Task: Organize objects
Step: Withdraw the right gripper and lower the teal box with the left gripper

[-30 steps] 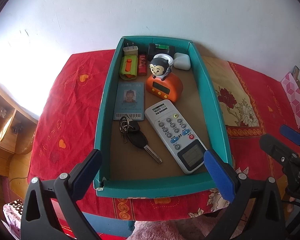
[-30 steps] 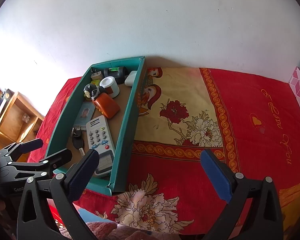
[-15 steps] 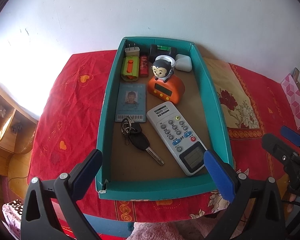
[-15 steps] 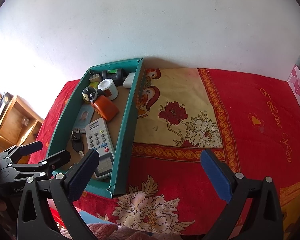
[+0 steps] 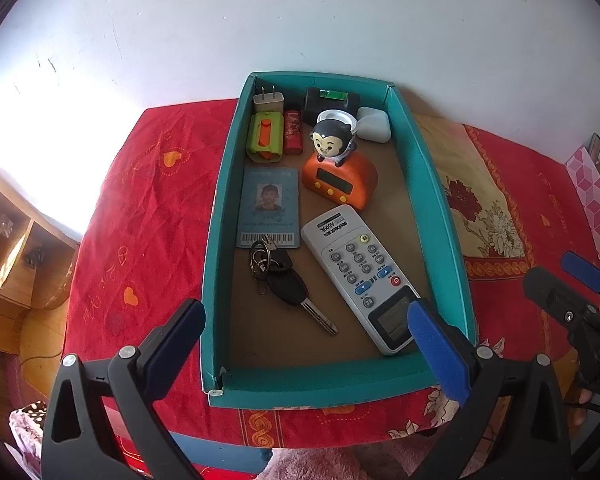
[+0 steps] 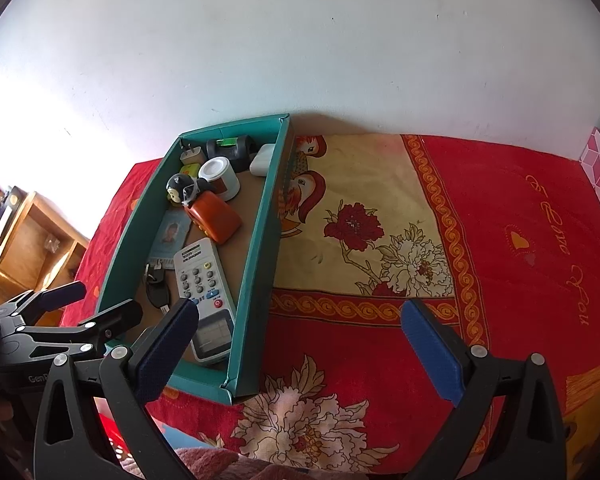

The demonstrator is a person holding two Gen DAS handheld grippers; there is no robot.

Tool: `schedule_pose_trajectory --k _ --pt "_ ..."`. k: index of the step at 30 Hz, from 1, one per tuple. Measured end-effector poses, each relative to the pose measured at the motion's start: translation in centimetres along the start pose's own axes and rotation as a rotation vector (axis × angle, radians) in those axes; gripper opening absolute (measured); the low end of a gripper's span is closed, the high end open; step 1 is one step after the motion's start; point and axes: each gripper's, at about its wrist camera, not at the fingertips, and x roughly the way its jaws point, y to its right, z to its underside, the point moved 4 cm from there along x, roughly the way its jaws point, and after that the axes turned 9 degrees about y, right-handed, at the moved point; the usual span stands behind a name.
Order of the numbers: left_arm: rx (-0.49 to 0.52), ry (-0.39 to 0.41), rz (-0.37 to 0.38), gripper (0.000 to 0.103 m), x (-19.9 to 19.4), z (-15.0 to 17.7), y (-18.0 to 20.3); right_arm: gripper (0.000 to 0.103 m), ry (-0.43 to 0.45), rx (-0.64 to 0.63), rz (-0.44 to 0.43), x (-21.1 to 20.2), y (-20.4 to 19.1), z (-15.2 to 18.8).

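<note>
A teal box (image 5: 436,184) (image 6: 260,248) on the red cloth holds a white remote (image 5: 364,276) (image 6: 204,284), a car key on a ring (image 5: 286,286), an ID card (image 5: 269,206), an orange clock with a monkey figure (image 5: 340,176) (image 6: 212,216), a green and orange item (image 5: 265,137), a red lighter (image 5: 293,131), a plug (image 5: 269,98), a white case (image 5: 374,124) and a dark level (image 5: 331,100). My left gripper (image 5: 304,344) hangs open just before the box's near wall. My right gripper (image 6: 296,344) stands open over bare cloth right of the box.
The table wears a red cloth with a yellow floral panel (image 6: 380,220) and stands against a white wall. A pink patterned box (image 5: 592,196) sits at the far right edge. A wooden shelf unit (image 5: 8,248) is below on the left.
Both views have drifted slightly; the box sits a little higher and nearer in the left wrist view. Nothing in the box has moved and both grippers stay open.
</note>
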Motion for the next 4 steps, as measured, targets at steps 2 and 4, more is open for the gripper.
schedule_pose_trajectory --k 2,4 --pt "0.003 -0.001 0.003 0.103 0.08 -0.09 0.05 0.103 0.000 0.003 0.002 0.09 0.03 0.01" --pt "0.008 -0.002 0.007 0.103 0.15 -0.17 0.09 0.103 0.000 0.007 0.006 0.16 0.05 -0.04"
